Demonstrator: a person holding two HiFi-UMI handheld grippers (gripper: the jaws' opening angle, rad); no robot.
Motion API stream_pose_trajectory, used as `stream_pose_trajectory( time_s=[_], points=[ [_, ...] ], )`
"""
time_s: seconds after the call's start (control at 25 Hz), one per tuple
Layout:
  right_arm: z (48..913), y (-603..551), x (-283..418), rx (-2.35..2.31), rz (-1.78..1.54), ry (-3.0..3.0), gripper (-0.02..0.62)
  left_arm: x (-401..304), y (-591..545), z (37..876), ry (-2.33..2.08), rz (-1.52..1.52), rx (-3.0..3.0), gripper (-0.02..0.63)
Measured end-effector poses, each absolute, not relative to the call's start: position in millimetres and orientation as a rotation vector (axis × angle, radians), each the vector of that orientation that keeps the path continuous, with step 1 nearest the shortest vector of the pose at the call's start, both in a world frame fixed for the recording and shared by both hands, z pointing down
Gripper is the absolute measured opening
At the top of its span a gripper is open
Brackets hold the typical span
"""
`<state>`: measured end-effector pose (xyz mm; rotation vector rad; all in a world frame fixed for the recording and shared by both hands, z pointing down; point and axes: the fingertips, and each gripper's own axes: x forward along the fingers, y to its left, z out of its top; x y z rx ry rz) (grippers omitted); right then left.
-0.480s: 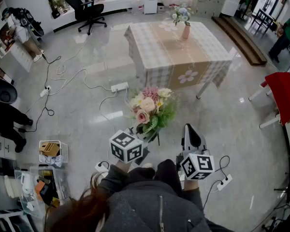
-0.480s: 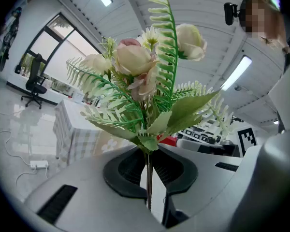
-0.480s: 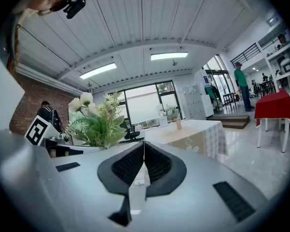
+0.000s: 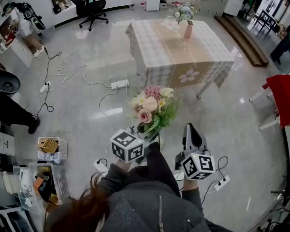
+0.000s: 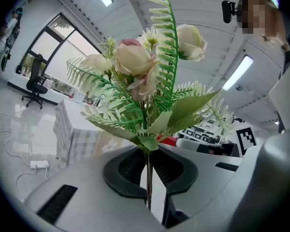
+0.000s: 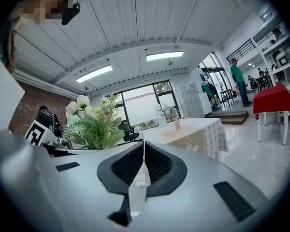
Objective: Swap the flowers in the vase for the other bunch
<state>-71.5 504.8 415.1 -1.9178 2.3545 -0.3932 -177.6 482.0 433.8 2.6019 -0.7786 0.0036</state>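
While the person stands on the grey floor (image 4: 87, 100) well short of the table (image 4: 154, 42), the left gripper (image 4: 144, 135) pinches the thin stems of a bouquet (image 4: 152, 109) of pink and cream flowers with fern leaves. It holds the bouquet upright just ahead of its marker cube (image 4: 127, 145). Seen along that gripper's own jaws, the 2 dark pads (image 5: 130, 170) are closed on the stems, and the blooms rise above them. The right gripper (image 4: 191, 129) is beside it, to the right. Its jaws are pressed together with nothing between them (they meet along 1 thin line in the right gripper view). The table wears a checked cloth with a tan runner. At its far end stands a slim pink vase (image 4: 187, 31) with a bunch of pale flowers (image 4: 182, 13) in it. Both grippers are well apart from the vase. A white power strip (image 4: 119, 85) lies on the floor between person and table, and a red cloth (image 4: 284, 98) over white legs shows at the right.
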Motion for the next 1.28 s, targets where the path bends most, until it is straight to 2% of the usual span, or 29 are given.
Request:
stream_pose_trajectory(
  time_s=[0.44, 1.28],
  points=[
    [425, 460, -61, -1.91, -0.41, 2.344, 0.014, -172, 437, 443, -0.8, 0.022, 2.583, 0.043],
    [413, 277, -10, -1.914, -0.405, 2.34, 0.014, -138, 248, 426, -0.822, 0.051, 2.611, 0.043]
  ],
)
